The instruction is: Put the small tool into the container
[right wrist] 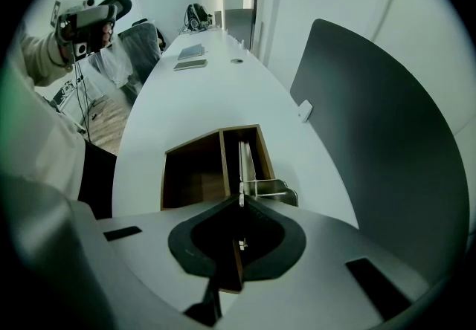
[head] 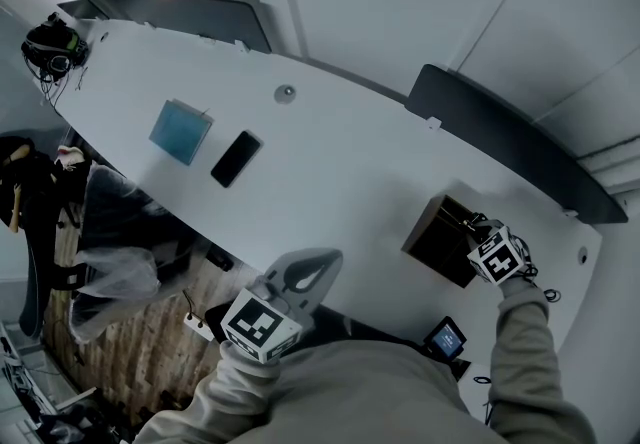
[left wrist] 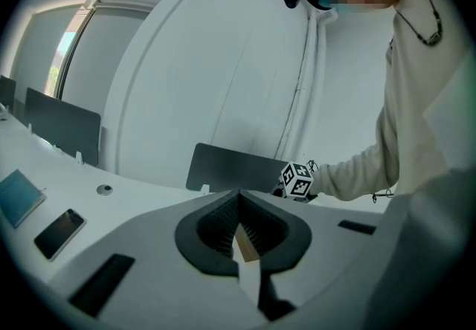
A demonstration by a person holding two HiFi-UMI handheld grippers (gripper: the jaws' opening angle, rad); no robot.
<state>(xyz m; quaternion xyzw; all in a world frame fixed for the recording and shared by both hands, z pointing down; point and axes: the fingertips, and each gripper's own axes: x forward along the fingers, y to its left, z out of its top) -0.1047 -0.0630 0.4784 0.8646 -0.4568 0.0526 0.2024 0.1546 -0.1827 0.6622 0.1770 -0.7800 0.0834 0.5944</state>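
The right gripper [right wrist: 239, 202] has its jaws pinched together on the small tool [right wrist: 245, 163], a thin metal piece reaching into the wooden container's [right wrist: 195, 176] narrow compartment. Its sleeved arm stretches forward. The left gripper [left wrist: 239, 195], closed and empty, hangs above the table's [head: 340, 162] near edge.

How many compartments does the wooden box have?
2, in the right gripper view: a wide compartment on the left and a narrow compartment on the right, split by a wooden divider.
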